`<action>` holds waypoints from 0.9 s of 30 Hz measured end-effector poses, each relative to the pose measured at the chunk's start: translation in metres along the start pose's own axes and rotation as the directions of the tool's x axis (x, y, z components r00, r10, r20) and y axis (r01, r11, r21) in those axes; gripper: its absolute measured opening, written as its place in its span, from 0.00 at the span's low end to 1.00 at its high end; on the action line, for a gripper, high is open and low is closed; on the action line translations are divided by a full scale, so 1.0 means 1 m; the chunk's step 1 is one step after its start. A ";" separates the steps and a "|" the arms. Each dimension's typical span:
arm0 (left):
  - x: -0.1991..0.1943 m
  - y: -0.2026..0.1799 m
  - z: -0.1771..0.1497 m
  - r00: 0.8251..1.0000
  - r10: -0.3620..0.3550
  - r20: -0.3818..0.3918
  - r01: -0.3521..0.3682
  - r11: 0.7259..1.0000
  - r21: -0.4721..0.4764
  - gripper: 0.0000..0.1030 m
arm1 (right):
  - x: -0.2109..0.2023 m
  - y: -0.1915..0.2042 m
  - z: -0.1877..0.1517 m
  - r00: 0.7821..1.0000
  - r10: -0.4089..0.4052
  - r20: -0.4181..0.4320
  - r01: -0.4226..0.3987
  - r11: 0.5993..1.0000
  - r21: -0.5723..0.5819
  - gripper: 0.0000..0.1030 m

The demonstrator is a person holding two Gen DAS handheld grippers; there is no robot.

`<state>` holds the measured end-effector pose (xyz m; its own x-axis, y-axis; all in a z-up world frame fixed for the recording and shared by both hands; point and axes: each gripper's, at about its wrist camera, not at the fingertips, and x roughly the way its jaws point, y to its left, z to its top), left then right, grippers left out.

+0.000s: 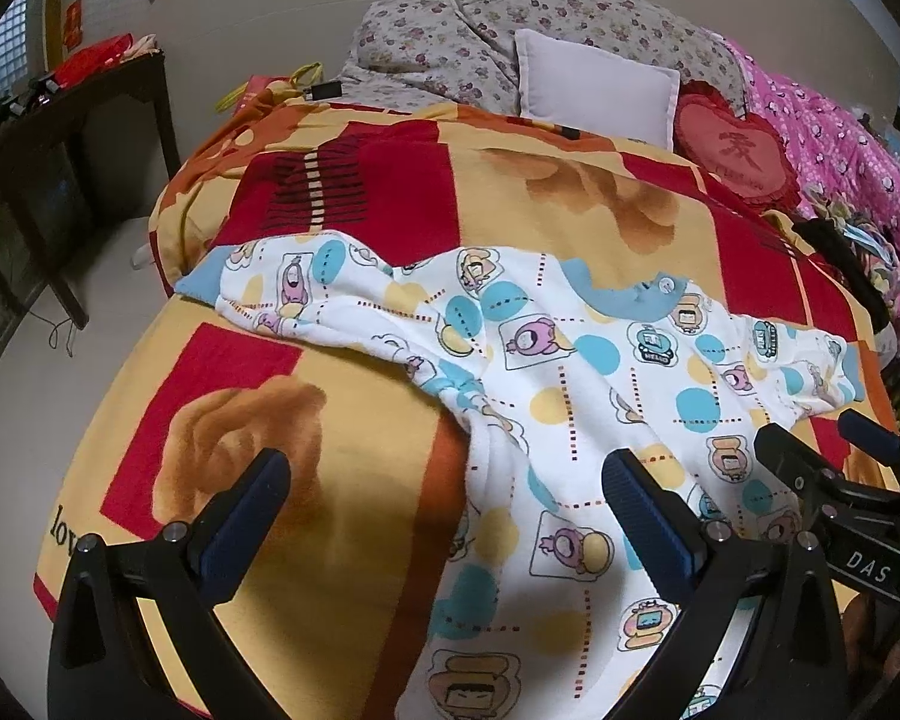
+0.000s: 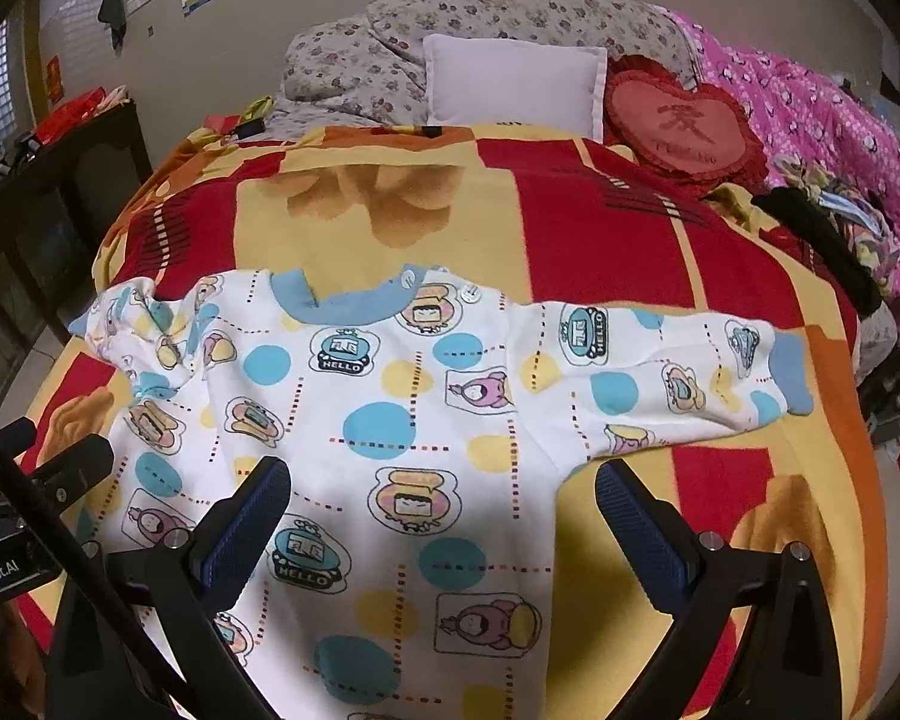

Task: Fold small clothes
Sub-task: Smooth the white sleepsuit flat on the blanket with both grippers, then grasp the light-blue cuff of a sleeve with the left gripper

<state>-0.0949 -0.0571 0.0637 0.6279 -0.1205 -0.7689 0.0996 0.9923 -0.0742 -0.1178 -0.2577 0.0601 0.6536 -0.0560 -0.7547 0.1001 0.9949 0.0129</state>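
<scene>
A small white child's top [image 2: 390, 420] with cartoon prints, blue and yellow dots and a blue collar lies spread face up on the bed blanket [image 2: 570, 222]. It also shows in the left wrist view [image 1: 570, 396]. Its right sleeve [image 2: 690, 372] lies straight out; its left sleeve [image 2: 150, 336] is bunched. My left gripper [image 1: 447, 480] is open and empty above the top's left edge. My right gripper [image 2: 441, 486] is open and empty above the top's right side. The right gripper also shows at the right of the left wrist view [image 1: 822, 450].
The red, yellow and orange blanket [image 1: 354, 420] covers the bed. A white pillow [image 2: 513, 84], a floral quilt [image 2: 486, 12] and a red heart cushion [image 2: 684, 126] lie at the head. Pink bedding and a clothes pile [image 2: 828, 210] sit right. A dark table [image 1: 60, 138] stands left.
</scene>
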 end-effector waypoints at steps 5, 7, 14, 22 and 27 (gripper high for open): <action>0.001 0.008 0.001 1.000 0.004 -0.004 -0.004 1.000 -0.019 1.00 | 0.000 0.007 0.003 1.000 0.014 0.006 -0.014 1.000 -0.013 1.00; 0.002 0.010 0.001 1.000 0.005 -0.007 -0.005 1.000 -0.024 1.00 | 0.002 0.010 0.004 1.000 0.005 0.003 -0.005 1.000 -0.024 1.00; 0.005 0.015 0.002 1.000 0.010 -0.011 -0.010 0.999 -0.037 1.00 | 0.007 0.018 0.004 1.000 0.009 -0.009 -0.010 0.999 -0.039 1.00; 0.008 0.027 0.004 1.000 0.008 -0.023 -0.010 0.998 -0.054 1.00 | 0.012 0.022 0.006 1.000 0.026 -0.016 -0.026 0.999 -0.029 1.00; 0.010 0.058 0.013 0.999 0.033 -0.020 -0.035 0.990 -0.136 1.00 | 0.017 0.029 0.009 0.998 0.050 -0.028 -0.051 0.998 -0.034 1.00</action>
<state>-0.0729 -0.0009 0.0601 0.6153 -0.0873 -0.7834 -0.0285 0.9907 -0.1328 -0.0970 -0.2306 0.0530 0.6363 -0.0034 -0.7714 0.0412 0.9987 0.0296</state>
